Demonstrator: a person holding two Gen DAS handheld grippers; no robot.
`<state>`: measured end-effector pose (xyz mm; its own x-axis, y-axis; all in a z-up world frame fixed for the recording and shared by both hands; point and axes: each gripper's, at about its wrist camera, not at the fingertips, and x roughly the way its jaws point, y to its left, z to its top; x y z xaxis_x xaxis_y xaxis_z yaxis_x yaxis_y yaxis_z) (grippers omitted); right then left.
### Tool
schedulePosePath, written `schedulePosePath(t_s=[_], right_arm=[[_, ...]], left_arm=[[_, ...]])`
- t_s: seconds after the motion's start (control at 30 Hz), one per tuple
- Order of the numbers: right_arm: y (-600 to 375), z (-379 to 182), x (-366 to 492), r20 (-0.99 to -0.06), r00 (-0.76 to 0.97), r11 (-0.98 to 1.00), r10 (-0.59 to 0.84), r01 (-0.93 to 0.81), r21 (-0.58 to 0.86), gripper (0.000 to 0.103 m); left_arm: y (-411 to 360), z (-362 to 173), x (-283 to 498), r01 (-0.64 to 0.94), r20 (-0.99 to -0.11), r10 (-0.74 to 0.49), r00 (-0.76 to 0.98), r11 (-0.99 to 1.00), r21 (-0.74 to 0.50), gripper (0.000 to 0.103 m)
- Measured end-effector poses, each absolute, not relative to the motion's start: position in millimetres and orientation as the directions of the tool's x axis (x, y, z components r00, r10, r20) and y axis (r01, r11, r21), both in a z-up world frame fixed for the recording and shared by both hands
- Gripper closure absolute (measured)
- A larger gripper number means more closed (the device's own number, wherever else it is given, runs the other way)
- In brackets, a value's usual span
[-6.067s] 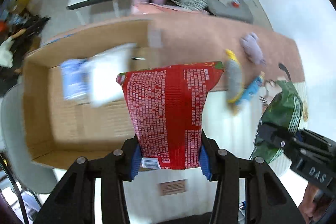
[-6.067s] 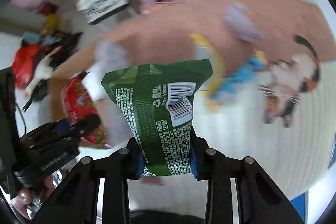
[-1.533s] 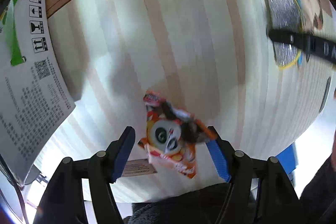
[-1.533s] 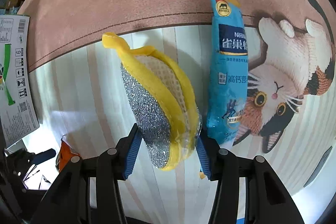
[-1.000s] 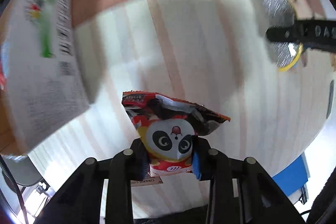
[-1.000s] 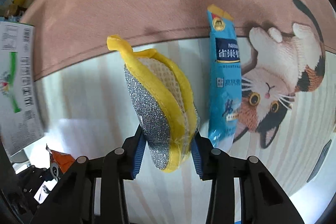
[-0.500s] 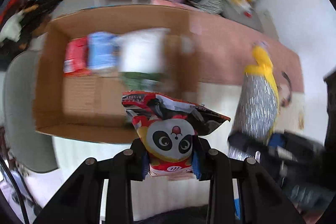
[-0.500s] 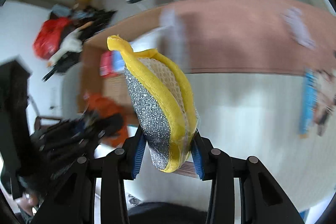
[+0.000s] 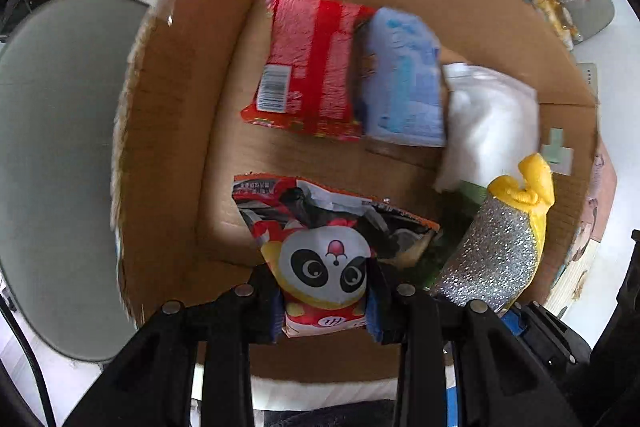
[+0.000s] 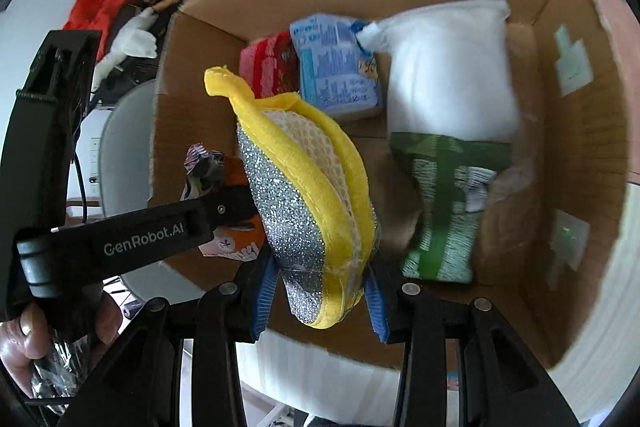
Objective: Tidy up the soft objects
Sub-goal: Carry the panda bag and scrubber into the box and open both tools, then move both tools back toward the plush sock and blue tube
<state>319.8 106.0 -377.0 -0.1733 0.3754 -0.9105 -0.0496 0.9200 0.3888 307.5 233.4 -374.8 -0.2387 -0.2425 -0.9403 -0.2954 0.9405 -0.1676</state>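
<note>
Since 0.5 s ago both grippers come from outside to over cardboard box [image 9: 168, 131]. Left gripper [image 9: 325, 301] clamped on panda snack bag [image 9: 324, 263], bag upright, long axis toward 12 o'clock, above bare box floor at near-left. Right gripper [image 10: 320, 293] clamped on yellow-silver sponge [image 10: 304, 195], long axis toward 11 o'clock. Green packet [image 10: 444, 207] lies at 2 o'clock from sponge. Left gripper nearer free floor; judgement: release goes straight down.
</note>
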Motion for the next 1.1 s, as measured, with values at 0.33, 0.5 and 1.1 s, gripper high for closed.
schedulePosePath(t_s=[0.33,0.5,1.1], right_arm=[[126,-406,331,-0.919,-0.222,0.940,0.327,-0.027,0.341,0.018],[121,-389,327,-0.949,-0.183,0.960,0.256,-0.062,0.271,0.011],[56,-272,267,-0.989,0.147,0.994,0.007,-0.106,-0.008,0.000]], left_arm=[[233,-383,312,-0.294,-0.932,-0.252,-0.260,0.940,-0.173,0.037],[227,-351,311,-0.223,-0.968,-0.169,-0.187,0.967,-0.126,0.012],[213,-245,251,-0.166,-0.994,-0.012,0.106,0.986,-0.030,0.001]])
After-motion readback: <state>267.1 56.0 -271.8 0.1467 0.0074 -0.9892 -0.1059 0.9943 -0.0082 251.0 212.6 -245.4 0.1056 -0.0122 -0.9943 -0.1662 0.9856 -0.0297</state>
